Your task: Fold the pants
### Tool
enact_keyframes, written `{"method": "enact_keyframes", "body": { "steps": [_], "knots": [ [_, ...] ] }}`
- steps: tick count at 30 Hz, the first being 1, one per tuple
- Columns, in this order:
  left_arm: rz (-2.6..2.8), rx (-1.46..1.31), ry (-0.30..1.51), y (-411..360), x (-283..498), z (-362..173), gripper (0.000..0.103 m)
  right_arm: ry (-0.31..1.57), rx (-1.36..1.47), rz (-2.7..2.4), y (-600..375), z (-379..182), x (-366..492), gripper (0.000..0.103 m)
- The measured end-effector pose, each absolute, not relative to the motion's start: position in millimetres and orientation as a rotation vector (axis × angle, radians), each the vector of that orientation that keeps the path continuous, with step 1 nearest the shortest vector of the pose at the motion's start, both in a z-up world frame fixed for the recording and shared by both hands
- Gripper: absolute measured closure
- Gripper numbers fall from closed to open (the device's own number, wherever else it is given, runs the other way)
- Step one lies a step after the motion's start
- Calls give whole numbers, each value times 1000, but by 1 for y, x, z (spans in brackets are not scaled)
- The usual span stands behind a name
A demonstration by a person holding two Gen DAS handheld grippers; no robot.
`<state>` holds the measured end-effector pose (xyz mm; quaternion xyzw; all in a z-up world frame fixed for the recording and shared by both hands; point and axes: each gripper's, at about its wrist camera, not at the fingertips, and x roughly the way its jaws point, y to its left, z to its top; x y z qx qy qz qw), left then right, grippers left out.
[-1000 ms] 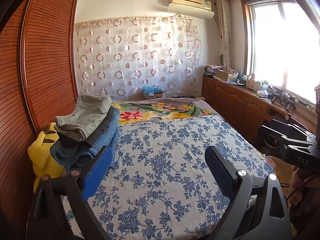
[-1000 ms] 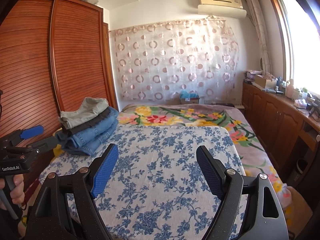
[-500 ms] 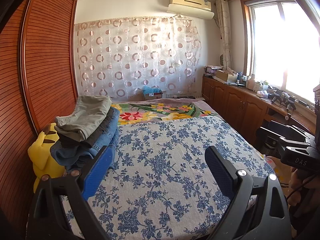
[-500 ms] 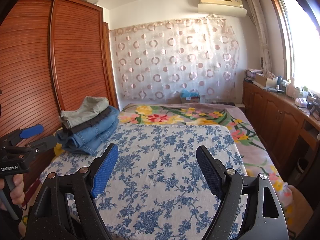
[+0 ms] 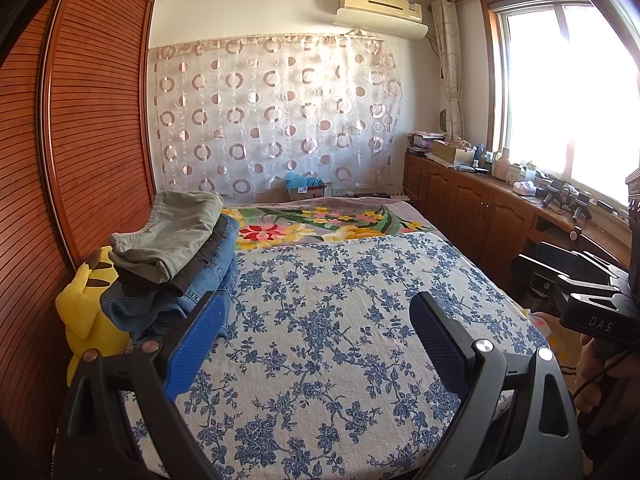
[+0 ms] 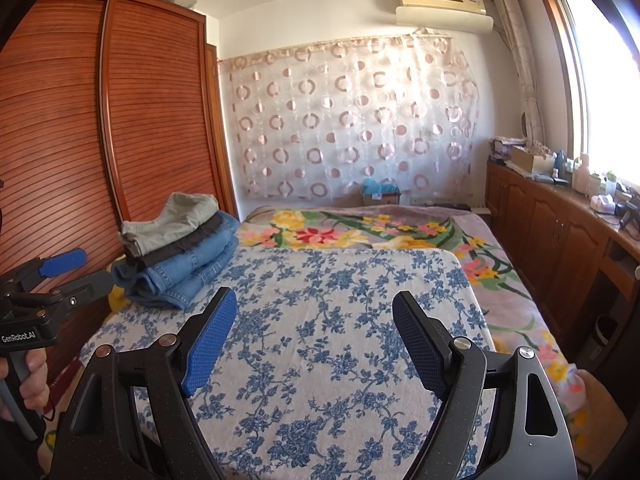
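A stack of folded pants (image 5: 176, 264) (image 6: 180, 252) lies at the left side of the bed: blue jeans below, a dark pair in the middle, a grey-green pair on top. My left gripper (image 5: 320, 312) hovers open over the blue-flowered bedspread (image 5: 340, 340), its left finger close beside the stack, nothing between the pads. My right gripper (image 6: 316, 312) is open too, above the same bedspread (image 6: 320, 340), to the right of the stack and apart from it. In the right wrist view the left gripper (image 6: 76, 272) shows at the left edge, held by a hand (image 6: 28, 376).
A yellow plush toy (image 5: 86, 316) sits between the stack and the slatted wooden wardrobe (image 5: 80, 140). A floral blanket (image 6: 360, 232) covers the far part of the bed. Wooden cabinets (image 5: 472, 208) with clutter run under the window on the right. The right gripper's body (image 5: 592, 300) shows at the right.
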<state>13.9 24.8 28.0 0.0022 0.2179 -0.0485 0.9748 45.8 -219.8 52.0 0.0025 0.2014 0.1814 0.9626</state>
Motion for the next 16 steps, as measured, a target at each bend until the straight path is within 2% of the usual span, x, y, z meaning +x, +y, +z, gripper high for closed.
{"method": "enact_keyframes", "body": {
  "steps": [16],
  "knots": [
    [-99, 4, 438, 25, 13, 28, 9, 410, 7, 368, -220, 52, 45, 20]
  ]
}}
